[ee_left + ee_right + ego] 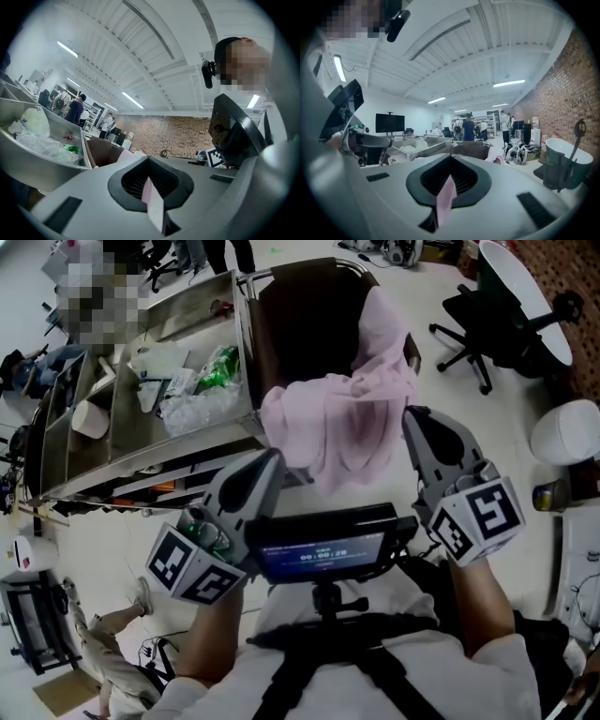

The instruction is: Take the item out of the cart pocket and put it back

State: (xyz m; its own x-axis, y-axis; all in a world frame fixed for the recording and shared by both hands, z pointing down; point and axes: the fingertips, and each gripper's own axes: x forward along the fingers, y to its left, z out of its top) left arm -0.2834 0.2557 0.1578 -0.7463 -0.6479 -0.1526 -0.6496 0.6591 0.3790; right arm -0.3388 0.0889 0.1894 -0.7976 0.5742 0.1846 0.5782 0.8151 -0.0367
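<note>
The only writing I can find is on a small dark screen (323, 554) at the person's chest, nearer me than the cart pocket (300, 324). It shows timer-like digits too soft to read with any certainty. The marker cubes (478, 517) on both tools carry black-and-white square patterns, not words.

A pink cloth (342, 418) lies draped over the near rim of the dark brown cart pocket. It is mostly outside the pocket and spills toward me. Its long axis runs from the pocket's far right rim down to its near edge, where it fans wide.

The left hand-held gripper (272, 460) meets the cloth's near left corner. The right hand-held gripper (412, 418) meets its right edge. In each gripper view the jaws are pressed together on a thin pink strip of this cloth.

Left of the pocket, the metal cart (122, 442) holds clear plastic bags (202, 399).
</note>
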